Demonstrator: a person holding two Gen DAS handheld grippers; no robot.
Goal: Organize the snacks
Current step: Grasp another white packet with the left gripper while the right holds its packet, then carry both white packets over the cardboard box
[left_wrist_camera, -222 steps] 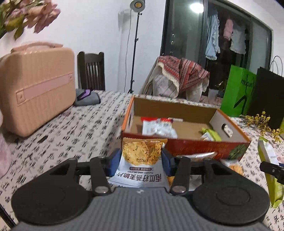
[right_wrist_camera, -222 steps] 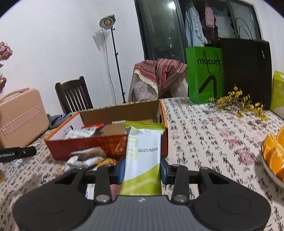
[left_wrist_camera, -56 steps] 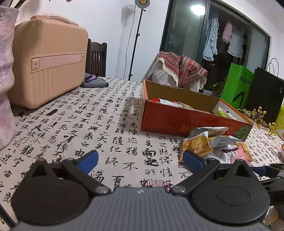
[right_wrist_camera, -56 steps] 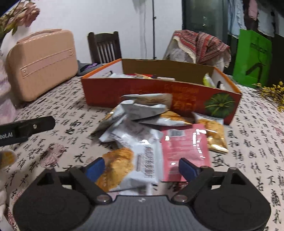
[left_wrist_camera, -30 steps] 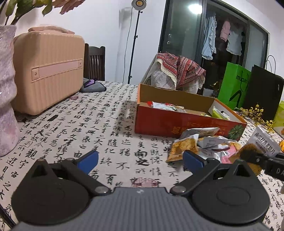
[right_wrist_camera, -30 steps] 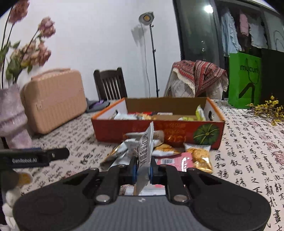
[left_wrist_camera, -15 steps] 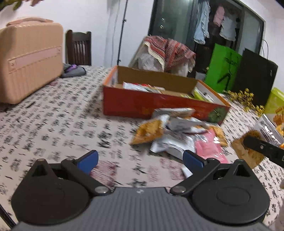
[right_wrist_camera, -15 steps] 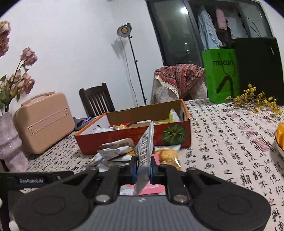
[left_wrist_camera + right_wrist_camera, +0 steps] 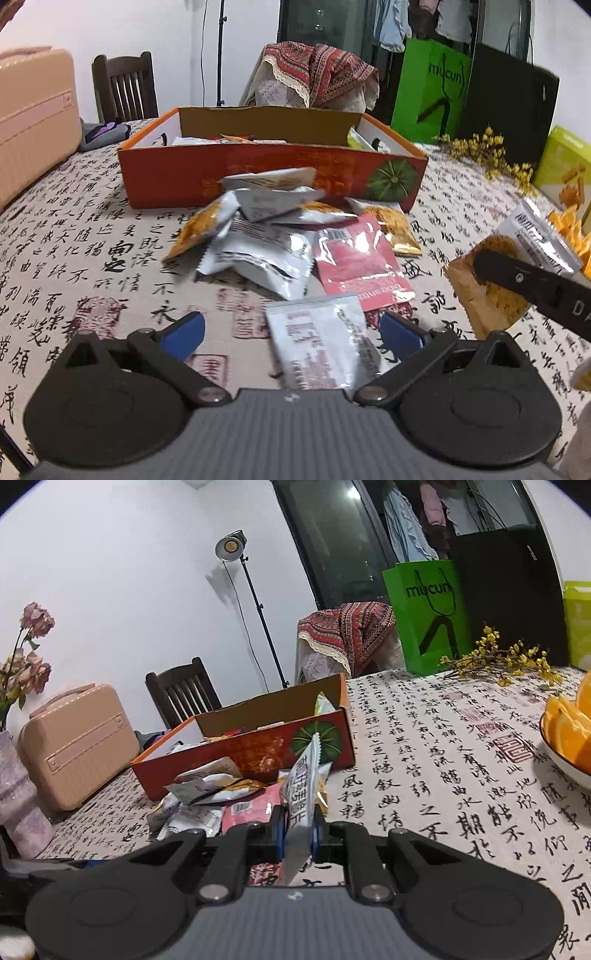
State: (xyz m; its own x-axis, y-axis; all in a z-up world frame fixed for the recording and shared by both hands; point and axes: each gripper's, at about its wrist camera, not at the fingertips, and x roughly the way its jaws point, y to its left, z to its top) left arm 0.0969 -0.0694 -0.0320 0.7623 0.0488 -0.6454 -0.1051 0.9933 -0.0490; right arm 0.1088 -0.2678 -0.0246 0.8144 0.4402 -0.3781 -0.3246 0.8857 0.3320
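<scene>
An orange cardboard box (image 9: 273, 177) with snacks inside stands on the table; it also shows in the right wrist view (image 9: 258, 746). A pile of snack packets (image 9: 280, 229) lies in front of it. My left gripper (image 9: 291, 334) is open, low over the table, with a white packet (image 9: 317, 343) lying between its fingers. My right gripper (image 9: 298, 829) is shut on a white and orange snack packet (image 9: 303, 790), held edge-on above the table; the same packet (image 9: 509, 266) shows at the right of the left wrist view.
A pink case (image 9: 77, 746) and a vase of flowers (image 9: 18, 812) stand at the left. A bowl of orange slices (image 9: 569, 734), yellow flowers (image 9: 498, 661), green (image 9: 428, 616) and black bags sit at the right. Chairs stand behind the table.
My left gripper has moved forward and right toward the pile, so a white packet now lies between its open fingers. My right gripper has swung right, still holding its packet.
</scene>
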